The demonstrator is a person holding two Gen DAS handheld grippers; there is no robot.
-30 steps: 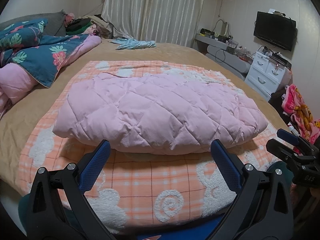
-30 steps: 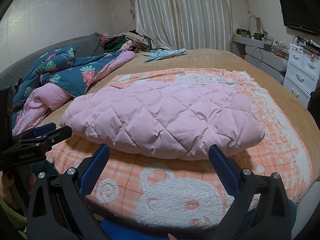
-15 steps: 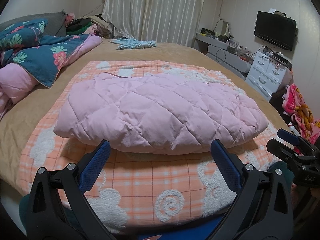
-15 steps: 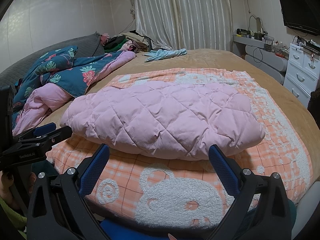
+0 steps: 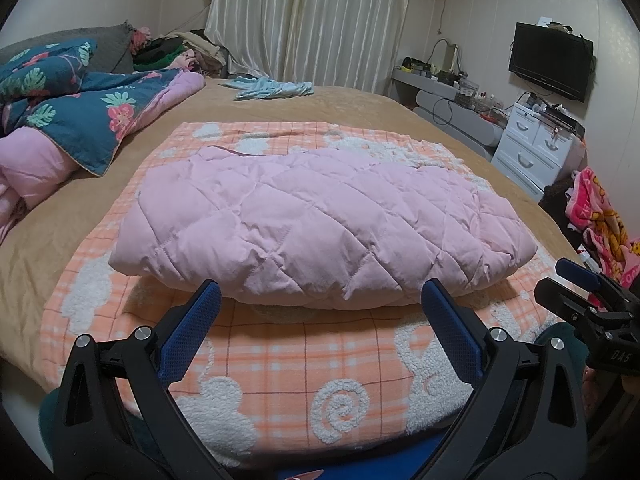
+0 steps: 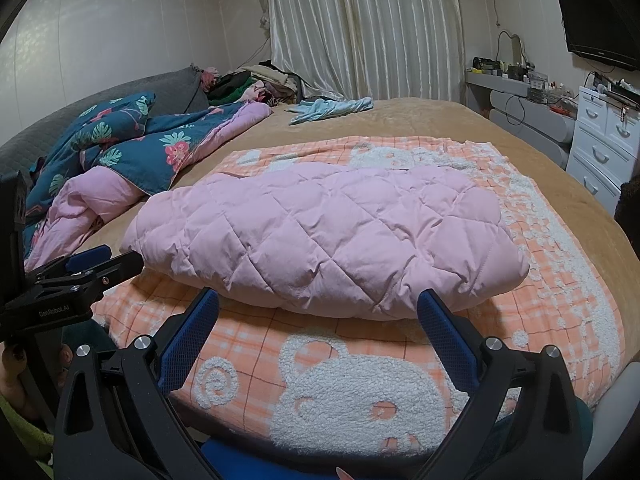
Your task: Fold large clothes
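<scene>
A pink quilted padded garment [image 5: 320, 224] lies folded into a thick bundle on an orange plaid blanket [image 5: 304, 360] on the bed; it also shows in the right wrist view [image 6: 332, 232]. My left gripper [image 5: 320, 300] is open and empty, just short of the bundle's near edge. My right gripper [image 6: 318, 308] is open and empty, also just short of the near edge. The right gripper shows at the right of the left wrist view [image 5: 580, 292]. The left gripper shows at the left of the right wrist view [image 6: 80, 276].
A blue floral duvet with pink lining [image 5: 80, 120] is heaped at the left. A light blue garment [image 5: 272, 89] lies at the far side of the bed. A white drawer unit [image 5: 536, 148] and a wall television [image 5: 550, 66] stand at the right. Clothes are piled by the curtains [image 6: 248, 84].
</scene>
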